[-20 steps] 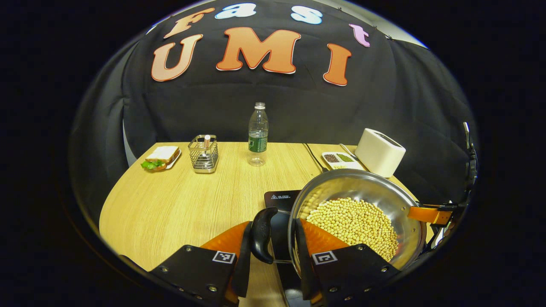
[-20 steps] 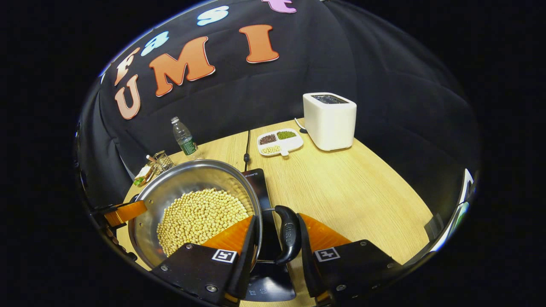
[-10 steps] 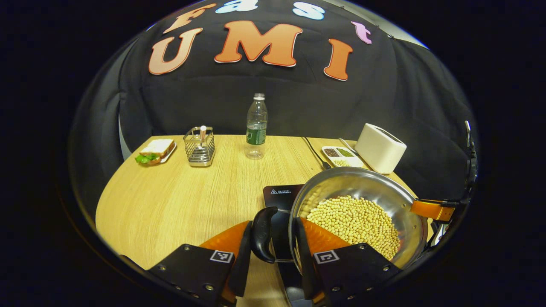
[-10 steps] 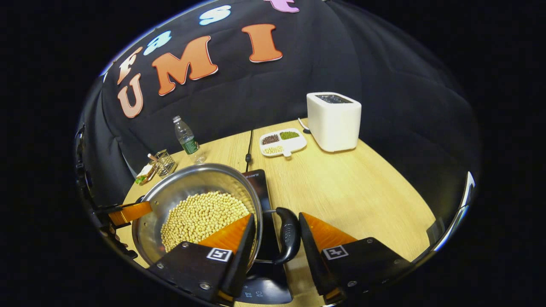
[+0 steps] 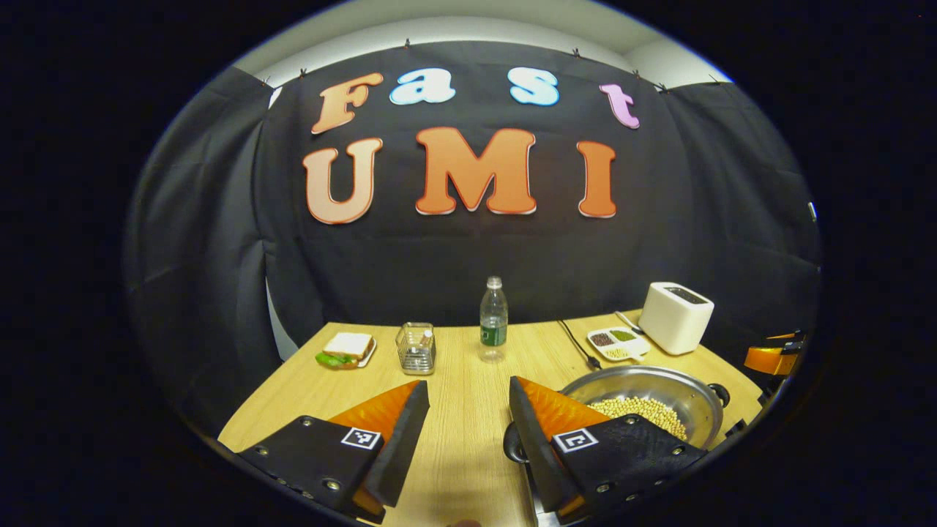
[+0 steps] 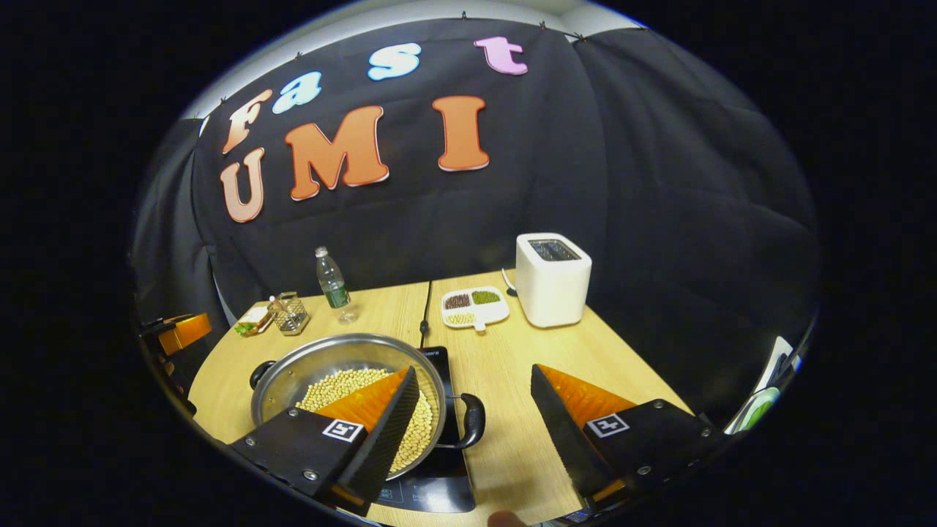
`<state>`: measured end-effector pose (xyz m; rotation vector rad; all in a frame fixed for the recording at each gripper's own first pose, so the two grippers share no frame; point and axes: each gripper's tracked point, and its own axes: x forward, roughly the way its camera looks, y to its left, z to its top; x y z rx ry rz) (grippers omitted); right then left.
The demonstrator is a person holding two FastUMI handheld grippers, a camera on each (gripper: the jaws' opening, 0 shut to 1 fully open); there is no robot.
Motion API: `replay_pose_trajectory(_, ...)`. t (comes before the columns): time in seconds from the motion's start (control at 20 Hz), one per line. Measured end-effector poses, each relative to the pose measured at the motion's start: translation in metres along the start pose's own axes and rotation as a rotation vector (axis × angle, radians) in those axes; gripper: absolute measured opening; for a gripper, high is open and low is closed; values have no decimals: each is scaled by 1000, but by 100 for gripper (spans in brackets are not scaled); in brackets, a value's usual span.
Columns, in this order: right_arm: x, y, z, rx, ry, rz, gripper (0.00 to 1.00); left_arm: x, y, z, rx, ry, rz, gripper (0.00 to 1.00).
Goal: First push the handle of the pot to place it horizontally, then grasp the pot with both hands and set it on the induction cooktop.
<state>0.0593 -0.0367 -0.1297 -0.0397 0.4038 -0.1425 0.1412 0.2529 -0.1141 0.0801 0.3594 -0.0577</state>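
Pot of soybeans hides most of the induction cooktop on my wooden tabletop; left hand-held gripper and right hand-held gripper both gape, released.

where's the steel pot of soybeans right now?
In the right gripper view the round steel pot of soybeans sits on the black induction cooktop at lower left, in front of the white divided bean tray; both tongs are open and off its handles.

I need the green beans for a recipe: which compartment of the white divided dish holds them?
On the divided dish, the far compartment beside the toaster holds the green ones; the other far one holds dark beans, the near one pale.
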Motion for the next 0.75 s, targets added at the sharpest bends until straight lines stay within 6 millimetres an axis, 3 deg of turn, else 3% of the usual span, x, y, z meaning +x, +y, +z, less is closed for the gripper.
replay_pose_trajectory(0.05,-11,2,11,-9,-33,9,95,-11,6,13,-10,-28,9,71)
replay_pose_trajectory(0.1,-22,5,22,-18,-68,20,95,-24,9,28,-20,-61,13,78)
replay_pose_trajectory(0.25,-59,10,62,-51,-193,38,95,-58,18,69,-32,-157,21,78)
replay_pose_trajectory(0.35,-84,14,83,-61,-260,55,95,-83,30,87,-25,-187,47,78)
replay_pose_trajectory(0.4,-97,18,92,-58,-283,74,100,-93,33,99,-19,-212,55,78)
replay_pose_trajectory(0.5,-121,26,105,-50,-318,110,95,-115,39,117,-13,-253,72,78)
replay_pose_trajectory(0.7,-157,17,137,-87,-417,81,95,-147,49,148,-33,-312,84,77)
replay_pose_trajectory(0.75,-164,14,145,-96,-443,64,100,-151,53,154,-16,-326,95,77)
